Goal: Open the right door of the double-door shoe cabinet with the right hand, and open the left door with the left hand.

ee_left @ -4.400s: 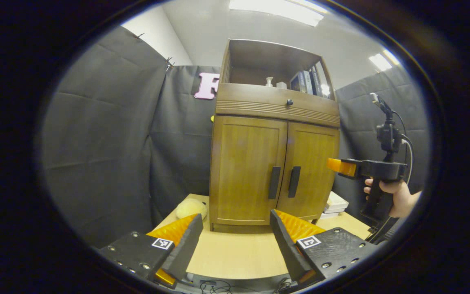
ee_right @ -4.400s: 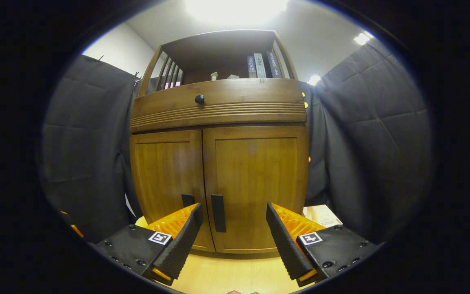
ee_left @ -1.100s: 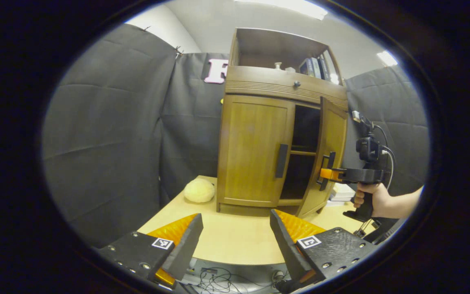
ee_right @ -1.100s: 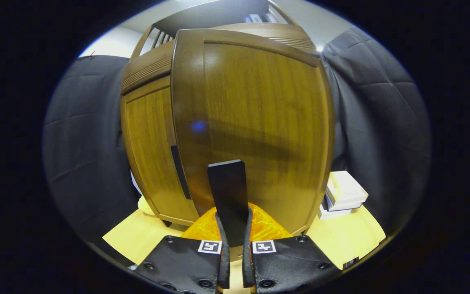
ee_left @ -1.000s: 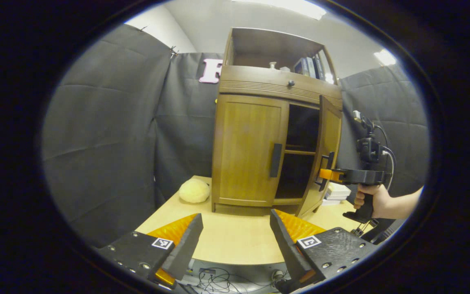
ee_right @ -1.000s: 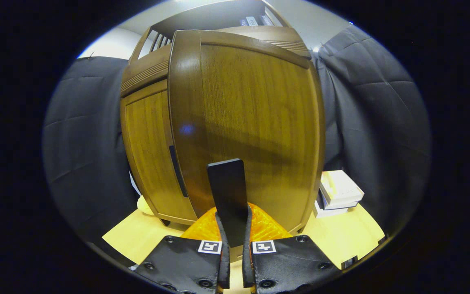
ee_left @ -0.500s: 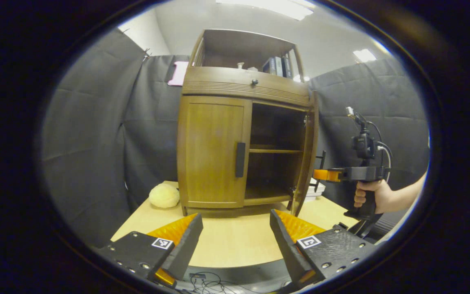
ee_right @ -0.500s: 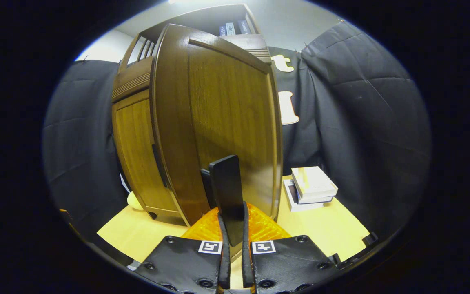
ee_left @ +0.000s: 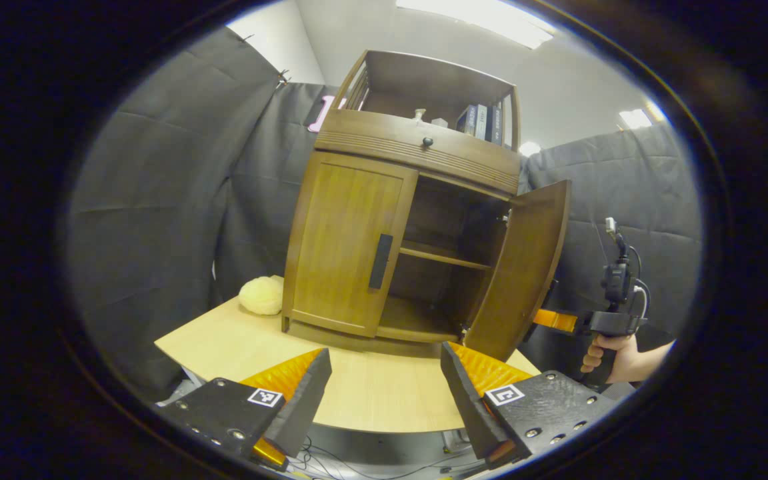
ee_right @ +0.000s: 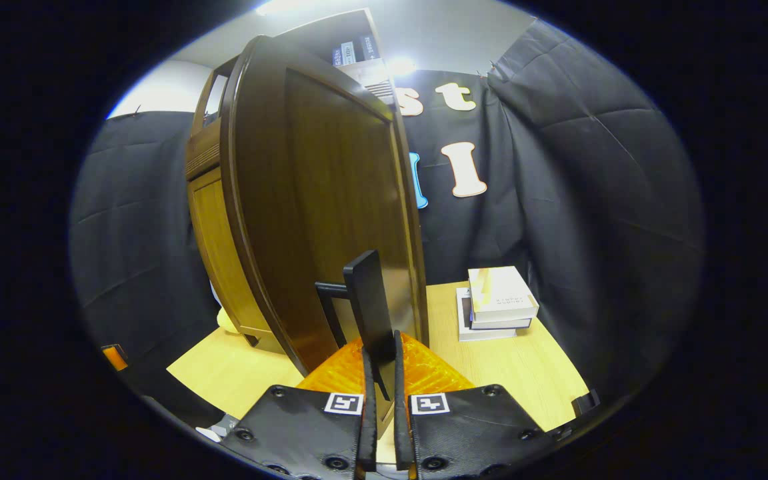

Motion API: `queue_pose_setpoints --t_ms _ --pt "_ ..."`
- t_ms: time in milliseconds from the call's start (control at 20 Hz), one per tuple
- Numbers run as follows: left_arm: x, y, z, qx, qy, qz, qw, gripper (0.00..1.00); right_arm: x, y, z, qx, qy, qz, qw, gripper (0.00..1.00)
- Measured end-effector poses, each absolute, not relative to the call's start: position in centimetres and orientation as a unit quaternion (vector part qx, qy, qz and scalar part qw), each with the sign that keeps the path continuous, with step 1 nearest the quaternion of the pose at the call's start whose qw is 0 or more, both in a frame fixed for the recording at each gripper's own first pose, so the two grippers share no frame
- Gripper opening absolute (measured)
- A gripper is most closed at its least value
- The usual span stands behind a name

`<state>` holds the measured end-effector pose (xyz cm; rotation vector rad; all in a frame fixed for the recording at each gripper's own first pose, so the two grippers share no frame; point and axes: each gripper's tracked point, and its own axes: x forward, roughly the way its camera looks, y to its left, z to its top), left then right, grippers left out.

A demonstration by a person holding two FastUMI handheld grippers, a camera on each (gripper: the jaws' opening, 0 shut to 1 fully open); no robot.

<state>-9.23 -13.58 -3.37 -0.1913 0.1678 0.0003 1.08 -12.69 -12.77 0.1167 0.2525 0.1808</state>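
A brown wooden shoe cabinet [ee_left: 417, 150] stands on a light table [ee_left: 237, 337]. Its right door [ee_left: 521, 267] is swung wide open, showing dark shelves inside. Its left door [ee_left: 347, 250] is closed, with a black bar handle [ee_left: 381, 261]. In the right gripper view the open door [ee_right: 331, 207] fills the middle, and my right gripper [ee_right: 380, 373] is shut on its black handle [ee_right: 367, 303]. The right gripper [ee_left: 554, 320] also appears past the open door, held by a hand [ee_left: 614, 353]. My left gripper [ee_left: 384, 387] hangs open over the table's near edge, apart from the cabinet.
A pale yellow plush ball [ee_left: 261, 297] lies left of the cabinet. A stack of white books [ee_right: 497, 303] sits on the table right of the open door. Books and small items stand on the cabinet's top shelf [ee_left: 477, 120]. Cables hang below the table edge [ee_left: 344, 460].
The right gripper has pulled the right door from partly open to wide open, keeping hold of its handle. The left gripper has shifted its view but stays open.
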Motion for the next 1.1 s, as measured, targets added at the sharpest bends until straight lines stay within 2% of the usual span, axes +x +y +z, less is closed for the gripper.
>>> queue_pose_setpoints --t_ms 50,400,450,550,600,650,800,850,950,1000,1100 --pt "-9.5 -13.8 -3.3 -0.092 0.083 0.011 0.992 0.94 1.1 -13.6 -12.8 0.059 0.127 0.095 0.986 0.12" --pt "-12.5 -16.9 -3.9 -0.082 0.085 0.073 0.99 0.94 1.8 -18.2 -12.6 0.076 0.134 0.113 0.982 0.12" --pt "-12.6 -17.3 -3.9 -0.08 0.087 0.075 0.99 0.94 1.8 -18.3 -12.6 0.082 0.137 0.121 0.98 0.06" --pt "-12.7 -18.0 -3.5 -0.076 0.086 0.077 0.99 0.95 1.8 -18.3 -12.9 0.082 0.137 0.127 0.979 0.12" --pt "-12.7 -18.2 -3.2 -0.074 0.084 0.078 0.991 0.95 1.8 -18.4 -12.8 0.075 0.135 0.127 0.98 0.08" --pt "-12.7 -18.2 -2.9 -0.071 0.083 0.079 0.991 0.95 1.8 -18.2 -12.7 0.07 0.135 0.126 0.98 0.12" --pt "-11.8 -18.0 -2.2 -0.069 0.083 0.081 0.991 0.95 1.4 -18.4 -13.2 0.073 0.144 0.114 0.98 0.12" --pt "-11.1 -17.8 -2.1 -0.073 0.085 0.078 0.991 0.95 1.1 -18.4 -13.4 0.079 0.151 0.11 0.979 0.08" --pt "-9.5 -17.2 -1.9 -0.078 0.086 0.071 0.991 0.95 0.1 -18.5 -13.9 0.078 0.163 0.101 0.978 0.08" --pt "-8.6 -16.5 -1.9 -0.078 0.09 0.069 0.99 0.95 -0.6 -18.6 -14.0 0.075 0.167 0.096 0.978 0.12" --pt "-7.0 -15.3 -1.7 -0.08 0.086 0.063 0.991 0.95 -1.6 -18.9 -13.6 0.066 0.166 0.081 0.981 0.08"
